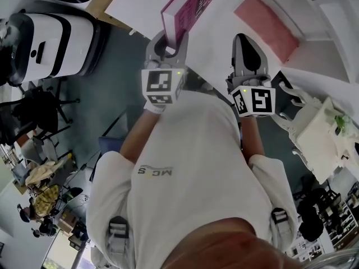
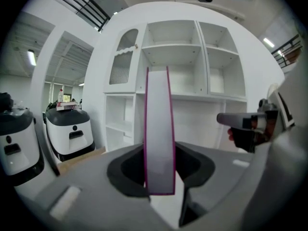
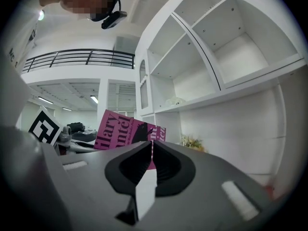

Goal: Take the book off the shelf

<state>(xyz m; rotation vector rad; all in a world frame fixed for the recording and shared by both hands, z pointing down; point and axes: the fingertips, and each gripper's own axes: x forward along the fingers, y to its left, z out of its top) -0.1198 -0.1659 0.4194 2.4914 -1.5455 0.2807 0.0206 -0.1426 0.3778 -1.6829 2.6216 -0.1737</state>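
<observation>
Magenta book [image 1: 189, 4]: pinched on edge by left gripper [image 1: 170, 42]; top end cropped.
Right gripper [image 1: 245, 41]: jaws together, empty.
Cover lettering [image 3: 115, 131]: partly hidden behind right jaws.

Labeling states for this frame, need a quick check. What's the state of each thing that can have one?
left gripper, fingers shut on the book.
book, off the shelf, held in the air, page edge toward the left gripper's camera.
right gripper, fingers together, nothing between them.
shelf, compartments facing the left gripper empty.
</observation>
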